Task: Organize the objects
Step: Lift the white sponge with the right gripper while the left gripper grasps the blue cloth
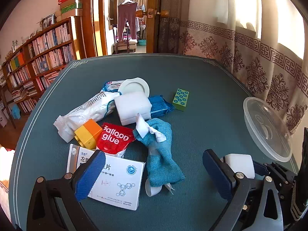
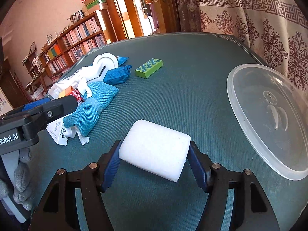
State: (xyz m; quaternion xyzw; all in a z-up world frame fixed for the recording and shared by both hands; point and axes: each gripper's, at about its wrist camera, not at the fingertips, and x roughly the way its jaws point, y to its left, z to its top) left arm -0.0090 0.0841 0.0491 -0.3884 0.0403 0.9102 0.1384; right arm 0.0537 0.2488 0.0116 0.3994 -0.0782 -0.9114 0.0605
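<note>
left wrist view: the left tongs point(image 1: 154, 173) hang spread and empty above a white box point(image 1: 115, 184) and blue cloth point(image 1: 159, 154) on the counter point(image 1: 202, 88). right wrist view: the right tongs point(image 2: 154, 161) pinch a white sponge point(image 2: 156, 150) beside a clear lid point(image 2: 269, 115).

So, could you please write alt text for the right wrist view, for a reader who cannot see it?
The right gripper holds a white sponge block just above a green table. A clear plastic lid lies at the right. At the left, beside the left gripper, a pile includes a teal cloth and a green studded block.
</note>
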